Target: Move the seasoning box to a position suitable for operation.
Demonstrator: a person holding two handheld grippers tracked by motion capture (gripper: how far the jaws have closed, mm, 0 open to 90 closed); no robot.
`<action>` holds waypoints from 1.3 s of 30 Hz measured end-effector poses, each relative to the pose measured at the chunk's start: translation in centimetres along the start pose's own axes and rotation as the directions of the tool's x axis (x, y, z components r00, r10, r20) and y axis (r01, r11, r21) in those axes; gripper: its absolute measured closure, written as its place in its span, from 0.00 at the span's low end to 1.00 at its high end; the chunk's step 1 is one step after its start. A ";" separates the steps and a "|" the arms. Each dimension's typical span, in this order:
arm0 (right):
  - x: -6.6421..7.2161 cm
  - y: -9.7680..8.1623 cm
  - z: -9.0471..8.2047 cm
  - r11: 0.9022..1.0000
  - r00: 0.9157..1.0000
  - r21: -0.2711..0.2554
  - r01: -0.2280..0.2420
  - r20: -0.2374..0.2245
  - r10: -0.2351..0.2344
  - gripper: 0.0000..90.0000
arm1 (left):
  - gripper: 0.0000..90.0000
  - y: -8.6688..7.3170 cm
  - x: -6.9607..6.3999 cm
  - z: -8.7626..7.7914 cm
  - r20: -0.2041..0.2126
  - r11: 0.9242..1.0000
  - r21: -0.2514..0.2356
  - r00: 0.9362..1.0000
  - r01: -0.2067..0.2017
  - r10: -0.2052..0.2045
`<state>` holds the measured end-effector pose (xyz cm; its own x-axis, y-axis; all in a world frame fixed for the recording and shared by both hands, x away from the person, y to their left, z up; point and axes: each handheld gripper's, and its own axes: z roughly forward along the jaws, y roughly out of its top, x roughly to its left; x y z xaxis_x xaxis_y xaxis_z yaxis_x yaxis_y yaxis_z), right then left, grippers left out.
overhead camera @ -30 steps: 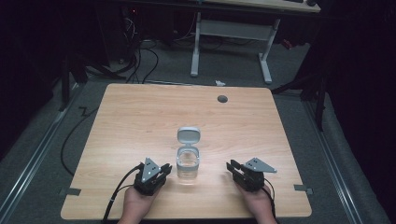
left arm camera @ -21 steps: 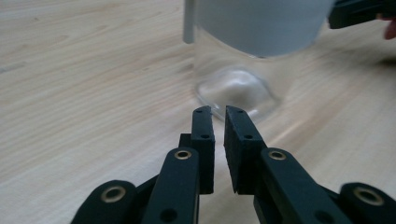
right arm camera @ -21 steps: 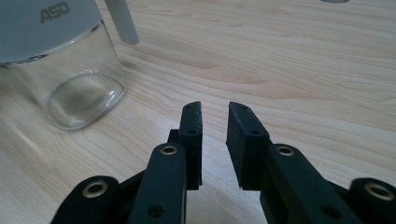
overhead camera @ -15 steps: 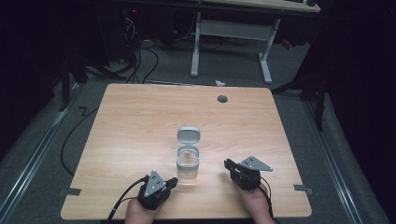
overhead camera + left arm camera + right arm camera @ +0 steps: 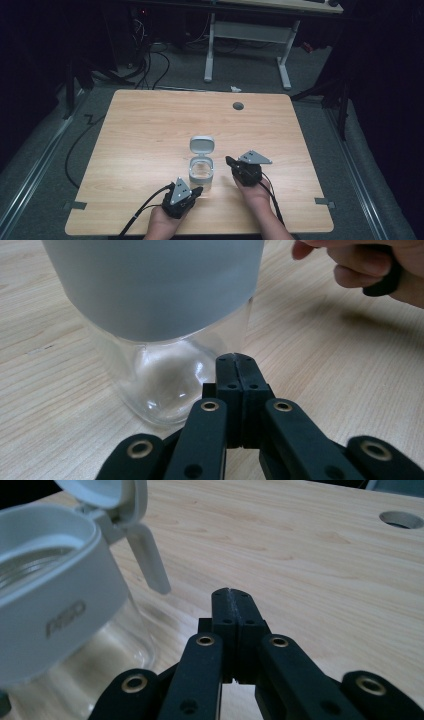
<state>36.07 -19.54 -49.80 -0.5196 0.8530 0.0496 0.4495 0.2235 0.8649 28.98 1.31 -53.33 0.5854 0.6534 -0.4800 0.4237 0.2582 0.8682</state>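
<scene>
Standing upright near the front centre of the wooden bench (image 5: 150, 125), the clear glass jar (image 5: 201, 176) carries a grey collar around its mouth, and its hinged grey lid (image 5: 202, 144) is swung open toward the far side of the bench. The left tool (image 5: 194, 191) sits at the front edge just left of the jar base, with its jaws pressed together and clamping nothing; in the left gripper view the closed jaw tips lie just beside the lower glass wall of the jar, and contact cannot be confirmed. Compared with the frame one second earlier, the left tool has shifted rightward and nearer to the jar; half a second ago it was already close to this position. The right tool (image 5: 229, 161) lies to the right of the jar at about collar height, jaws likewise clenched on nothing, tips pointing toward the jar with a small gap between. It has moved slightly forward across the bench and inward toward the jar since the earlier frames. In the right gripper view the grey collar bears embossed lettering too blurred to read, and the lid tab hangs down behind the collar. The jar has not changed position or orientation. A round cable hole (image 5: 238, 106) sits near the far edge of the bench.
</scene>
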 end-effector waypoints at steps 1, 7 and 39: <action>0.0 0.0 0.0 1.000 1.000 0.000 0.000 0.000 0.000 1.00 | 1.00 0.0 0.0 0.0 0.000 1.000 -0.001 1.000 0.002 -0.002; -0.1 2.0 1.4 1.000 1.000 -0.017 -0.006 0.000 0.006 1.00 | 1.00 -0.1 -0.1 0.0 -0.016 1.000 -0.011 1.000 -0.018 0.017; 1.7 5.8 2.0 0.995 0.999 -0.096 0.024 -0.031 -0.027 1.00 | 1.00 0.0 0.1 0.0 -0.010 1.000 -0.008 1.000 0.007 -0.007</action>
<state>39.25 -15.86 -45.70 -0.5536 0.8317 0.0419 0.3652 0.1973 0.9098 28.98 1.39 -53.36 0.5759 0.6585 -0.4845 0.4223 0.2678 0.8660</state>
